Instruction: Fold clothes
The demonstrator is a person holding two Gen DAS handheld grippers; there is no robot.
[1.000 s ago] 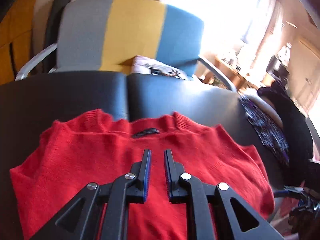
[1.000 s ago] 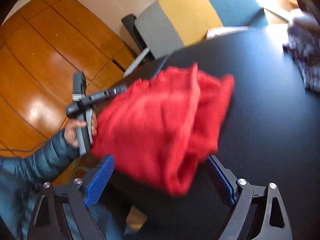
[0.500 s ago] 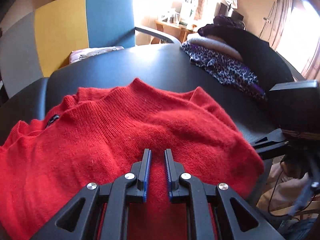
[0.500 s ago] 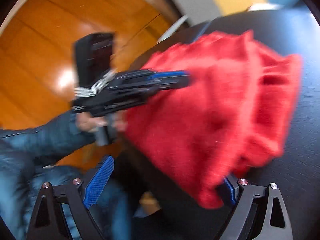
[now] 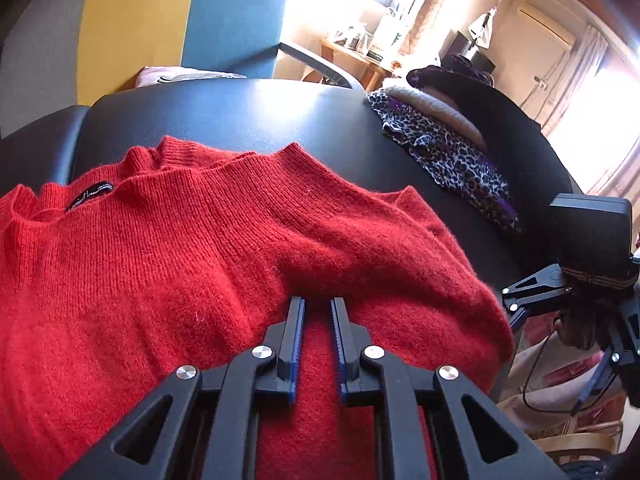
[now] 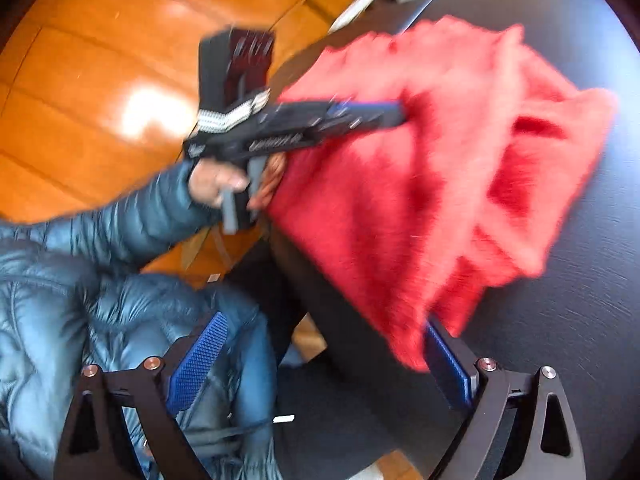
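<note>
At the far left stands a chair (image 5: 168, 20) with grey, yellow and blue panels behind the black table (image 5: 248, 120). A red sweater (image 5: 180, 248) lies spread over the near left part of the table, its collar with a dark label (image 5: 90, 196) to the left and a thick fold bunched across the middle. The left gripper (image 5: 318, 308) rests over that fold with its 2 jaws narrowly apart; whether they pinch any knit, I cannot tell. Further right, a pile of clothes (image 5: 452, 144), leopard print among them, sits at the table's far right edge. In the right wrist view, the right gripper (image 6: 320, 356) has its jaws wide apart, the sweater's hanging corner touching the right finger (image 6: 444, 364), nothing clamped. A hand (image 6: 216, 184) in a blue puffer sleeve (image 6: 132, 224) holds the left gripper.
</note>
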